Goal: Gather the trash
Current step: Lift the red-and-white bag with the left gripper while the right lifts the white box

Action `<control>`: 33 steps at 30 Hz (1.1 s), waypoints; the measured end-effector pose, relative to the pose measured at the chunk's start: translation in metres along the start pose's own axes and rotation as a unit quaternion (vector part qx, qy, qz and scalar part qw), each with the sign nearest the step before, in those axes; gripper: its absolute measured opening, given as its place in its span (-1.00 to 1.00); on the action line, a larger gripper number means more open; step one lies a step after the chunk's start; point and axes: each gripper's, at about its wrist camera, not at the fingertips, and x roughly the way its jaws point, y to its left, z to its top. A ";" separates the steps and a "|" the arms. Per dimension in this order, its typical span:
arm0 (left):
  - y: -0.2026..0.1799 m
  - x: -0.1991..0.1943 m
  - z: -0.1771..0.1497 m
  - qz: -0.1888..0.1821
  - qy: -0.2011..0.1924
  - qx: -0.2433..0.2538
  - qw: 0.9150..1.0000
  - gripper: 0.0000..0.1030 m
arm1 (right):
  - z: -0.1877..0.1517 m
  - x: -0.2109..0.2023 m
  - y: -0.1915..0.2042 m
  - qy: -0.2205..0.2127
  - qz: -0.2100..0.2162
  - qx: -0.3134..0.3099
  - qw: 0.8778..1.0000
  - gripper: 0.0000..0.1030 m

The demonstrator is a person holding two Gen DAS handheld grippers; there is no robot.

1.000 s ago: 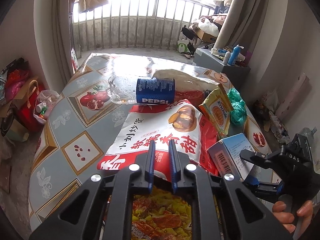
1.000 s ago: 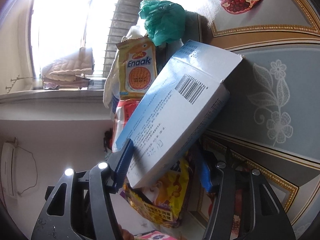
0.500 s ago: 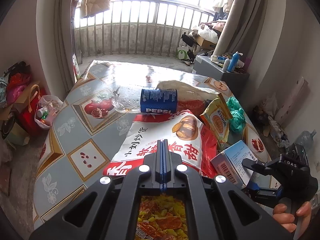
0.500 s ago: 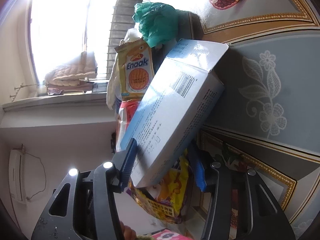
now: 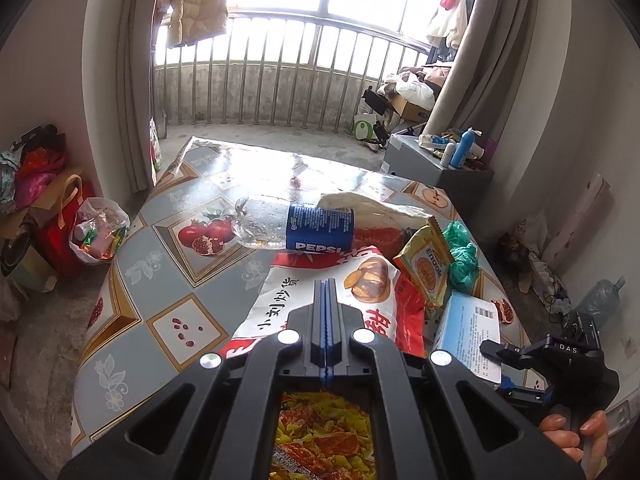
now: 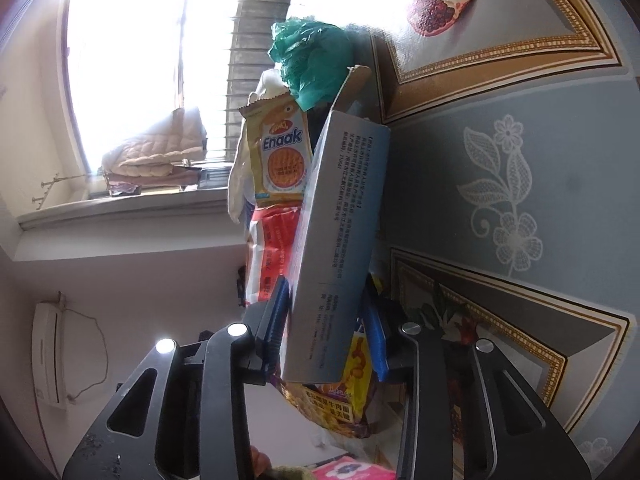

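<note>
On the fruit-patterned tablecloth, a clear plastic bottle labelled PEPSI lies left of a yellow Enaak wrapper and crumpled green plastic bag. The left gripper, jaws together, hangs over the red-and-white snack bag. The right gripper is closing around the pale blue cardboard box, barcode visible.

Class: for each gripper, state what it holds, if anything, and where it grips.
The left gripper is shut; whether it pinches the snack bag cannot be told. The right gripper is closing on the near end of the blue box.
</note>
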 end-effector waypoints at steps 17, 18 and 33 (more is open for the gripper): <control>0.012 0.019 -0.033 -0.103 0.117 -0.128 0.979 -0.38 | -0.005 -0.014 0.002 -0.026 -0.010 -0.015 0.999 -0.40; 0.018 0.023 -0.033 -0.108 0.122 -0.152 0.975 -0.38 | -0.006 -0.015 0.002 -0.026 -0.011 -0.016 0.999 -0.40; 0.054 0.053 -0.033 -0.116 0.131 -0.307 0.935 -0.38 | -0.006 -0.013 -0.003 -0.023 -0.008 -0.014 1.000 -0.41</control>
